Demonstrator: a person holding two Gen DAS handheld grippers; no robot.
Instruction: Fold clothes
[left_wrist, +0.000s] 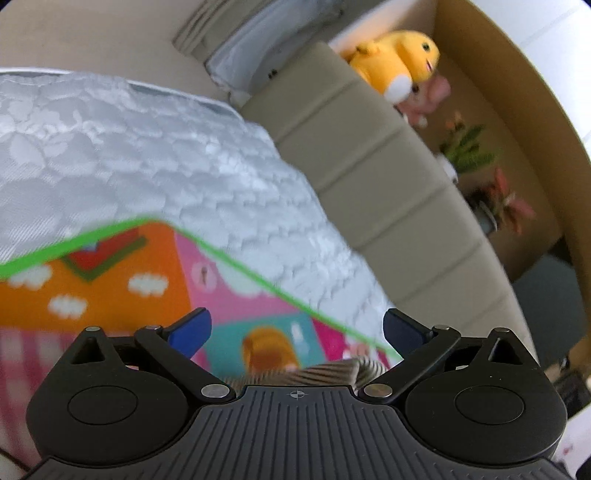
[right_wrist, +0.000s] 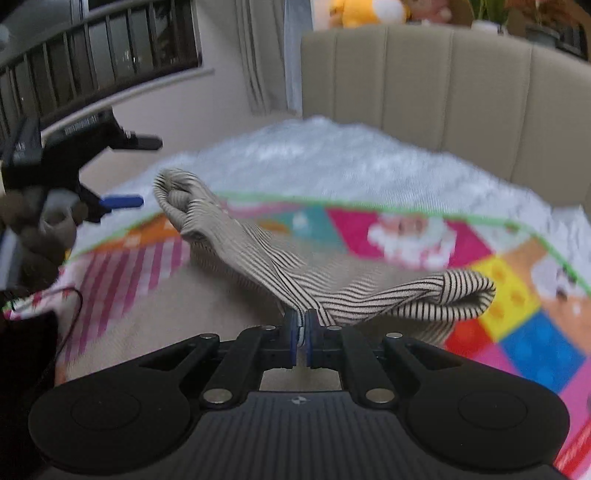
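A beige garment with thin black stripes (right_wrist: 258, 251) lies bunched on a colourful play mat (right_wrist: 517, 325) spread over the bed. My right gripper (right_wrist: 301, 325) is shut on a pinch of this striped cloth, which fans out to the left and right of the pads. In the left wrist view only a small strip of the striped garment (left_wrist: 332, 373) shows just above the gripper body. My left gripper (left_wrist: 295, 332) is open with nothing between its blue pads (left_wrist: 192, 330). The right wrist view shows the left gripper (right_wrist: 133, 171) at the far left, held above the mat's edge and apart from the cloth.
A white textured bedspread (left_wrist: 147, 155) covers the bed beneath the play mat (left_wrist: 110, 288). A beige padded headboard (right_wrist: 443, 85) stands behind it, with a yellow plush toy (left_wrist: 399, 62) and potted plants (left_wrist: 469, 147) on the ledge. A window with bars (right_wrist: 92, 62) is at the left.
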